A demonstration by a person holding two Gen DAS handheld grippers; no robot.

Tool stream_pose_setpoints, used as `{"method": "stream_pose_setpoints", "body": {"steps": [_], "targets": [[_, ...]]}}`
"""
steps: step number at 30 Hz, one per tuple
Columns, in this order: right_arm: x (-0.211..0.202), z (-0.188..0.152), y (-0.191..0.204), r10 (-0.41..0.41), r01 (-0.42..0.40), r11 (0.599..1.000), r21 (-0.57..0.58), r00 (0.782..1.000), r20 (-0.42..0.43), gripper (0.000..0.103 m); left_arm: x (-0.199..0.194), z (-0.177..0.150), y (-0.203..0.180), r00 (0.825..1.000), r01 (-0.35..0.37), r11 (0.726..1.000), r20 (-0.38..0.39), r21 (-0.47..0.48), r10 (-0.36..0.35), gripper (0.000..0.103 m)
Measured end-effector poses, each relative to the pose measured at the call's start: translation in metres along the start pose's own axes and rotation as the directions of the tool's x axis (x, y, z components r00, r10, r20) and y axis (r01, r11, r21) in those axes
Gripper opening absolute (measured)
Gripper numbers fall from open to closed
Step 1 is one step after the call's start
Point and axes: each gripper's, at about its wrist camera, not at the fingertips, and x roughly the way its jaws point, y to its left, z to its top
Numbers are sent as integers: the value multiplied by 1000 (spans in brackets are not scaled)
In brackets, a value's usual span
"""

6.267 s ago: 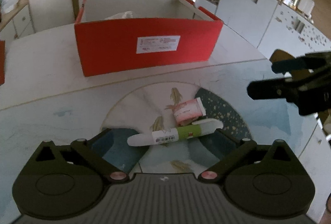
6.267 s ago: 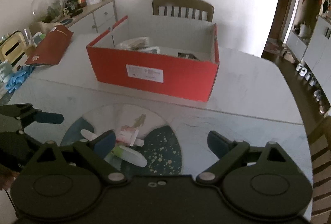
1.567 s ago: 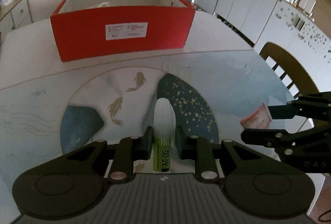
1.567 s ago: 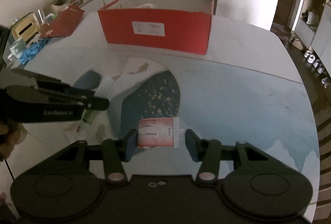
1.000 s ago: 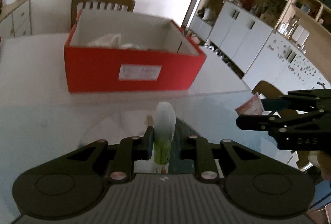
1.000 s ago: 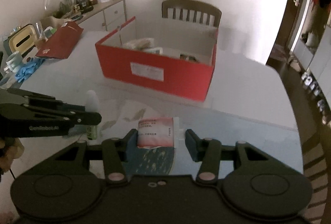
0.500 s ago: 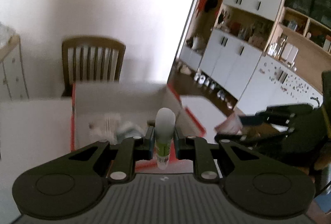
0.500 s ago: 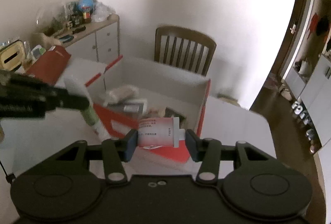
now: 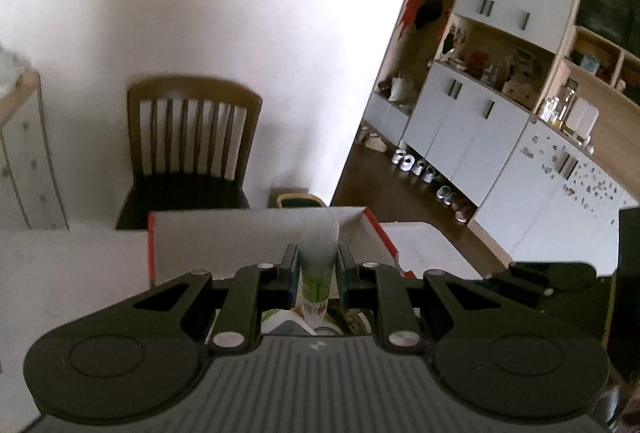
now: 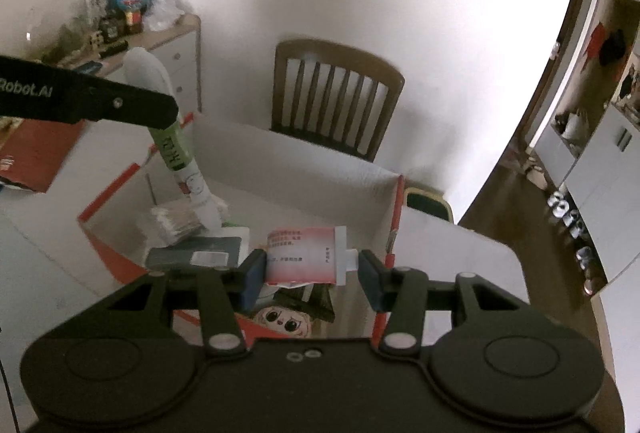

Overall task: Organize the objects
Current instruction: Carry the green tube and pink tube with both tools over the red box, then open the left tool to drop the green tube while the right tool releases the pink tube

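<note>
Left gripper (image 9: 317,267) clamped on green-and-white tube (image 9: 317,261), held over left part of red box (image 10: 394,229), lower tip among contents (a packet, a dark carton). Right gripper (image 10: 312,267) pinched on pink-and-white tube (image 10: 304,255) above box's near right part. Wooden chair (image 10: 336,97) beyond far side.

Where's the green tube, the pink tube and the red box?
green tube (image 10: 173,145), right wrist view, on its green label.
pink tube (image 10: 300,257), right wrist view, on its printed body.
red box (image 10: 288,169), right wrist view, on its white inner wall.
</note>
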Motion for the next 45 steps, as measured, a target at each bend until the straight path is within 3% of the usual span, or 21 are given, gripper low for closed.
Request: {"method": "stream_pose_setpoints", "body": {"steps": [7, 14, 18, 25, 28, 35, 36, 40, 43, 45], "targets": [[37, -1, 0, -12, 14, 1000, 25, 998, -62, 49, 51, -3, 25, 997, 28, 994, -63, -102, -34, 17], [63, -5, 4, -7, 11, 999, 32, 994, -108, 49, 88, -12, 38, 993, 1, 994, -119, -113, -15, 17], [76, -11, 6, -2, 8, 999, 44, 990, -138, 49, 103, -16, 57, 990, -18, 983, -138, -185, -8, 17], [89, -13, 12, -1, 8, 999, 48, 988, -155, 49, 120, -21, 67, 983, -64, 989, -181, -137, 38, 17], [92, -14, 14, -15, 22, 999, 41, 986, -165, 49, 124, -22, 73, 979, -46, 985, -205, -164, 11, 17], [90, -15, 16, -31, 35, 999, 21, 987, -155, 54, 125, -26, 75, 968, -87, 992, -243, -96, 62, 22], [90, -16, 17, -35, 39, 999, 21, 987, -155, 55, 124, -27, 74, 967, -91, 992, -244, -90, 66, 26], [85, -16, 14, -42, 46, 999, 21, 988, -150, 62, 119, -30, 68, 967, -64, 994, -253, -90, 40, 58], [80, -16, 12, -48, 51, 999, 17, 988, -145, 62, 116, -31, 57, 967, -71, 997, -249, -41, 58, 67], [77, -15, 10, -48, 51, 999, 18, 989, -140, 62, 112, -32, 50, 967, -72, 997, -247, -7, 68, 67]]}}
